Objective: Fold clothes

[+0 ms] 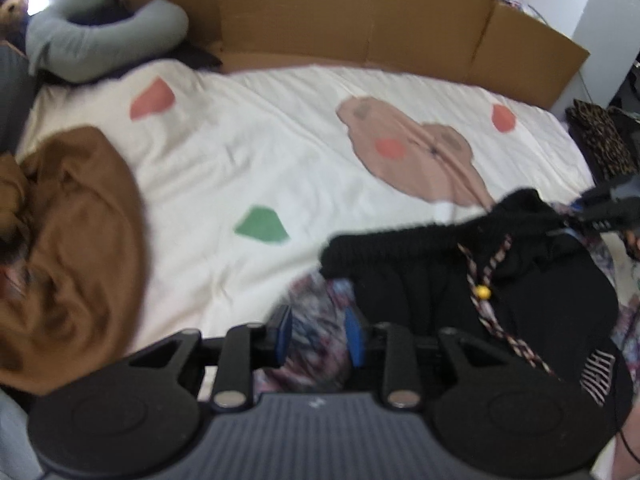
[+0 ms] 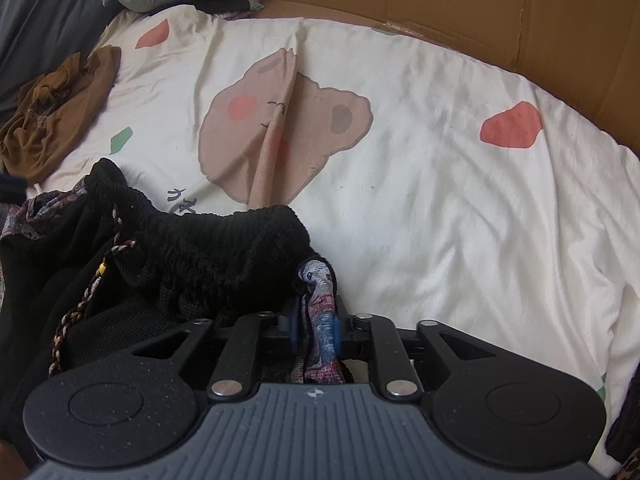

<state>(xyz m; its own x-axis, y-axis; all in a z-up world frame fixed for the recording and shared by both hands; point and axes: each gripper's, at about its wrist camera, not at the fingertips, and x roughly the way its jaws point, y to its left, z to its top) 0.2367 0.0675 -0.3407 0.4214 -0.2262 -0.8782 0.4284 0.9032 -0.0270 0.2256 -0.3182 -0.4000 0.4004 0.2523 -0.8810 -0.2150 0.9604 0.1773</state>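
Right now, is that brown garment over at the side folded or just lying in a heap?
In a heap. The brown garment lies crumpled on the bedsheet, bunched with irregular creases and no flat, squared edges.

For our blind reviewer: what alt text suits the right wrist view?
The right tool pinches patterned fabric beside a black knit waistband with a braided drawstring, on a cream bear-print sheet; a brown garment lies crumpled far left.
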